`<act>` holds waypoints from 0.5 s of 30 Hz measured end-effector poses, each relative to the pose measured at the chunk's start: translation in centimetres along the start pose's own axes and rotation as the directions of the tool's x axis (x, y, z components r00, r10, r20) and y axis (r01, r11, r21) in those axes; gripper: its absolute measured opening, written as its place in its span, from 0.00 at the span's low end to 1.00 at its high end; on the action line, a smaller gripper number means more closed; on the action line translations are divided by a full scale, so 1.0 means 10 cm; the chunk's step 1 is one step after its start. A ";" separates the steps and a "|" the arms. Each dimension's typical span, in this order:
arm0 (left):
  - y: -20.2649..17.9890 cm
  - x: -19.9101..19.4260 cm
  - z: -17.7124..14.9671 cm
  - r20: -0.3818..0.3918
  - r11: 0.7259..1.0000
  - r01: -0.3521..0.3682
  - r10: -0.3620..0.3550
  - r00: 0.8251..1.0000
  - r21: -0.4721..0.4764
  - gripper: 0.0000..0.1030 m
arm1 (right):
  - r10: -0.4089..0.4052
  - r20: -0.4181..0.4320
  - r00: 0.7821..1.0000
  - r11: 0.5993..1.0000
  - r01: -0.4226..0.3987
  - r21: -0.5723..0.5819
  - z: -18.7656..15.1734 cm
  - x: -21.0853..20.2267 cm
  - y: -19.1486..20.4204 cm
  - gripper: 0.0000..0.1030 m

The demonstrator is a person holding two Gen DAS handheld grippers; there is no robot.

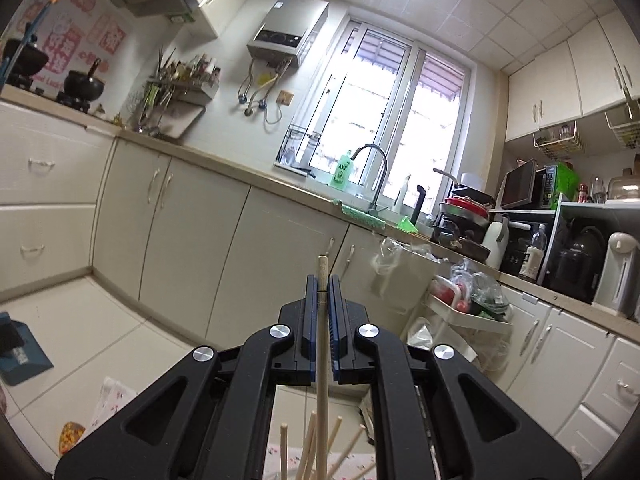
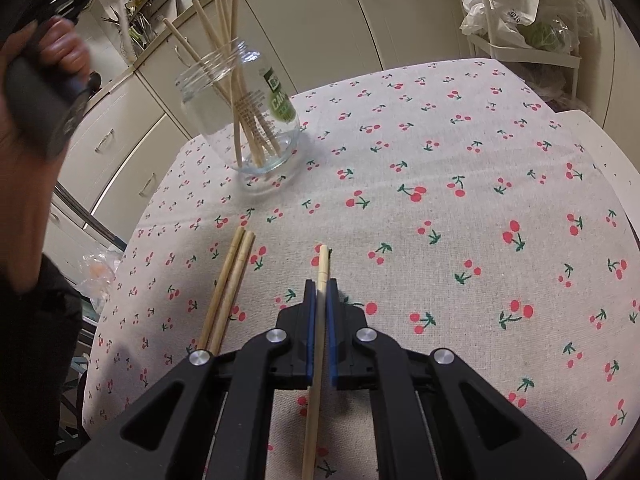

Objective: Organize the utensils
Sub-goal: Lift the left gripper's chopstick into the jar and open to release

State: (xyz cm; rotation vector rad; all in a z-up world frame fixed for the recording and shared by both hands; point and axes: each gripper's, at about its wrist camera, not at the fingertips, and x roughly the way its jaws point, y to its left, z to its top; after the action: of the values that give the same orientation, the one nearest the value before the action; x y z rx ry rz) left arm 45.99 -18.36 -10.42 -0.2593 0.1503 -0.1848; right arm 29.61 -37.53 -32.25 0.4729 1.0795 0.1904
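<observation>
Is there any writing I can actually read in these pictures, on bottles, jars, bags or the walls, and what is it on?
"AXE": green bottle by the sink.
"CAM...", cut off: green label on the glass jar; the small print beside it is too blurred to read.
"4010": white plastic bag on the rack.
Pink wall stickers: too blurred to read.
Label on the dark bottle: too small to read.
</observation>
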 end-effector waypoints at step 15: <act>0.02 0.22 -0.28 0.016 0.999 -0.022 0.021 1.000 0.042 0.05 | 0.013 -0.005 1.000 1.000 -0.013 0.021 0.01 0.00 -0.02 0.06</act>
State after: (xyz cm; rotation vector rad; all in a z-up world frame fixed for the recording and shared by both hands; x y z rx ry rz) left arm 47.71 -19.25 -13.42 -0.2175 0.1335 -0.1643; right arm 29.72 -37.74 -32.27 0.4987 1.0846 0.1917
